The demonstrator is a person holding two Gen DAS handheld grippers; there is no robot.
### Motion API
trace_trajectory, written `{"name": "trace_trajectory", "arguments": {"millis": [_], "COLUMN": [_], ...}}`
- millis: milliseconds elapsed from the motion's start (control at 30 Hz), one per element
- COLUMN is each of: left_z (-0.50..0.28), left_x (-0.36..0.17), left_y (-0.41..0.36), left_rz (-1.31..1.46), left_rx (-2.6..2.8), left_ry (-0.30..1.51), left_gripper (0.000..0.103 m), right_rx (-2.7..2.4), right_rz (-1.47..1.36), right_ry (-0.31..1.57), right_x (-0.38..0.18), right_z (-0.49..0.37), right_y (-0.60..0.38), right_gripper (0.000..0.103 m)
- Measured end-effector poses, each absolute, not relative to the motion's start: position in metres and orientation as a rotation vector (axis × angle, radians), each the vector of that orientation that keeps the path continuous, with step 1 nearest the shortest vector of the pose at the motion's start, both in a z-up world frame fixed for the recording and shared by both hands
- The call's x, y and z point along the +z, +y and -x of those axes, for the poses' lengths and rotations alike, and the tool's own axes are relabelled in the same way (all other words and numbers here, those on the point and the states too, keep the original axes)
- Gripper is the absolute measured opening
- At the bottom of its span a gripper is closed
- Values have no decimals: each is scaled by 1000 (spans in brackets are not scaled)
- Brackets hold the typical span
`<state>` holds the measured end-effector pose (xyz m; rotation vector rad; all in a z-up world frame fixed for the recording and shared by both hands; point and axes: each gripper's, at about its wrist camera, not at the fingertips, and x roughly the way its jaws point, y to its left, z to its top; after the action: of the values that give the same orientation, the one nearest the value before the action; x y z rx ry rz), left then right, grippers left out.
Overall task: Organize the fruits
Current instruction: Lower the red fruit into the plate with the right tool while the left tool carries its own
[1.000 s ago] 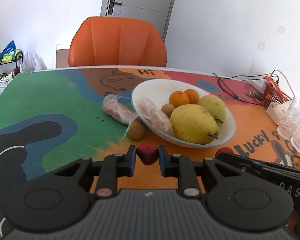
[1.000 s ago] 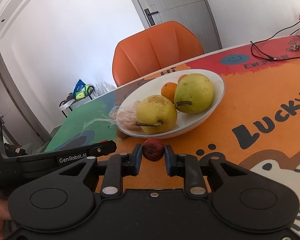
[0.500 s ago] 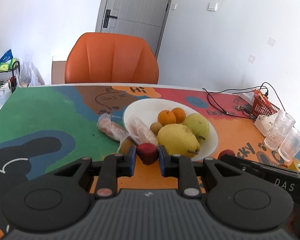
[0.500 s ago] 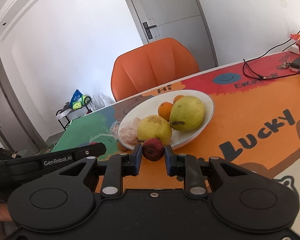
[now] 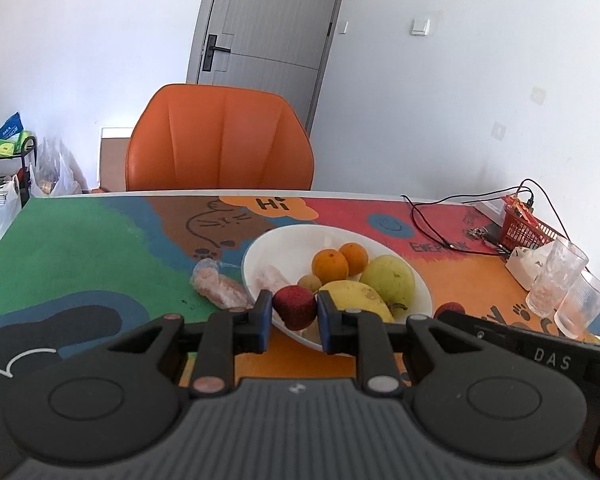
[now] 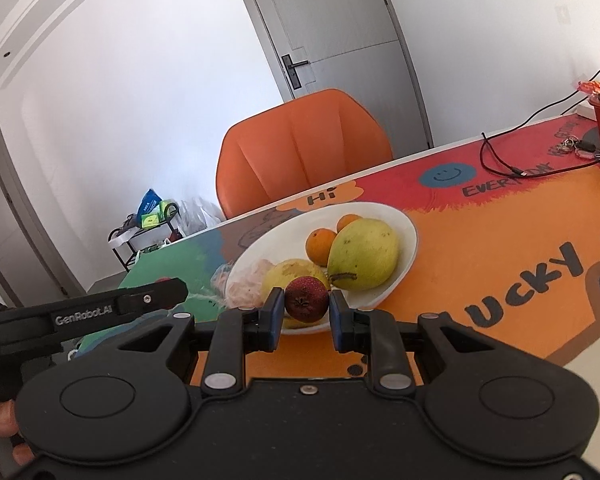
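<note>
I am pinching one red fruit (image 5: 294, 306) in the left hand-held gripper (image 5: 293, 320) and a second red fruit (image 6: 307, 298) in the right hand-held gripper (image 6: 305, 320), both raised above the surface (image 5: 80, 256), before the white bowl (image 5: 268, 248) holding pears and oranges.

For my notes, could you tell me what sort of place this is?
Probably a home dining room: an orange chair at a table with a cartoon tablecloth, a white fruit bowl, and an interior door.

An orange chair (image 5: 220, 140) stands behind the colourful table (image 5: 80, 248). Two clear glasses (image 5: 568, 284), a red basket (image 5: 524, 228) and black cables (image 5: 440, 216) sit at the right.
</note>
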<state>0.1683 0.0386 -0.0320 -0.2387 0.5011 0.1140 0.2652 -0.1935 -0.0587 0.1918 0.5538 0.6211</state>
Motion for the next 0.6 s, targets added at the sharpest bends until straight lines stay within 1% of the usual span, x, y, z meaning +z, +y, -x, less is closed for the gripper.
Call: {"name": "trace_trajectory", "arguments": {"millis": [333, 467, 600], "left_z": [-182, -188, -195], "left_x": [-43, -44, -42], "left_y": [52, 56, 57], "left_rz": [277, 282, 279], "left_rx": [129, 133, 125], "left_ry": [531, 534, 529], "left_gripper": [22, 22, 22], "right_rx": [605, 613, 595], "right_rz": [-200, -178, -191], "right_ry": [573, 569, 572], "right_x": [-64, -67, -69], "right_z": [-291, -298, -303], "right_y": [-189, -183, -186], "right_gripper": [23, 36, 36]}}
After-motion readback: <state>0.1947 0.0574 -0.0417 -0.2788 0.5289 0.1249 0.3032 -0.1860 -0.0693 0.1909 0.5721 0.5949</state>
